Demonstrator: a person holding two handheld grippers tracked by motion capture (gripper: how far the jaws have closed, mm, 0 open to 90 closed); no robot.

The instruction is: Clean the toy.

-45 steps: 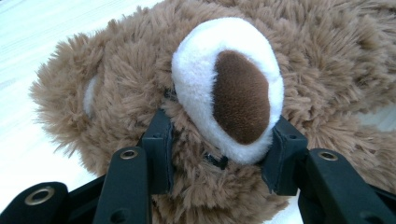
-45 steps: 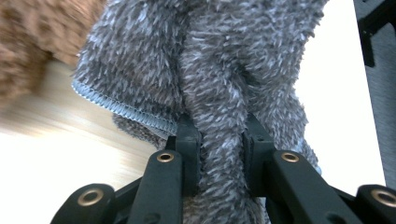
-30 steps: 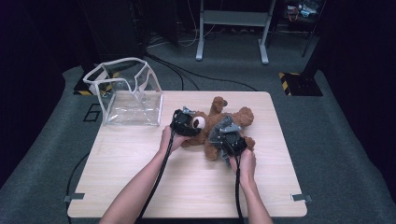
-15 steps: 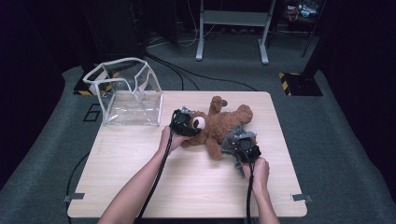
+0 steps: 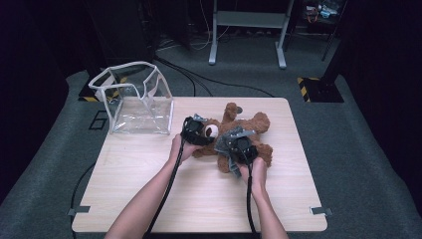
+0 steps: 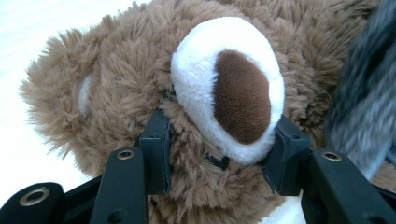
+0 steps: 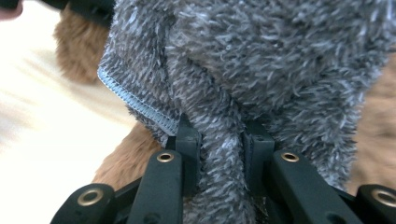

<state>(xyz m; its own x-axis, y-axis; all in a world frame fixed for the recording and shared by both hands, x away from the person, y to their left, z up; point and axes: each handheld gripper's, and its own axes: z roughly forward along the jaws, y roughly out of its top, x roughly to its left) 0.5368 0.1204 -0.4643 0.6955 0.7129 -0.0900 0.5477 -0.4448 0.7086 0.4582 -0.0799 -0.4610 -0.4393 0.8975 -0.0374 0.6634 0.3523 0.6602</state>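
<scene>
A brown teddy bear (image 5: 251,127) lies on the wooden table (image 5: 149,194), with a grey fuzzy cloth (image 5: 225,141) around its body. My left gripper (image 5: 196,130) is at the bear's head. In the left gripper view, the left gripper (image 6: 219,151) is shut on the white muzzle (image 6: 205,93) just under the brown nose. My right gripper (image 5: 240,148) sits over the bear's near side. In the right gripper view, the right gripper (image 7: 219,140) pinches a fold of the grey cloth (image 7: 261,60), and brown fur (image 7: 77,51) shows behind it.
A clear plastic bag (image 5: 135,102) with white trim stands open at the table's back left. The person's forearms (image 5: 149,199) cross the near half of the table. Cables trail off the front edge. Dark floor and equipment frames surround the table.
The right gripper swung out toward the near right with the grey cloth, then came back left over the bear's body. The left gripper stayed on the bear's head.
</scene>
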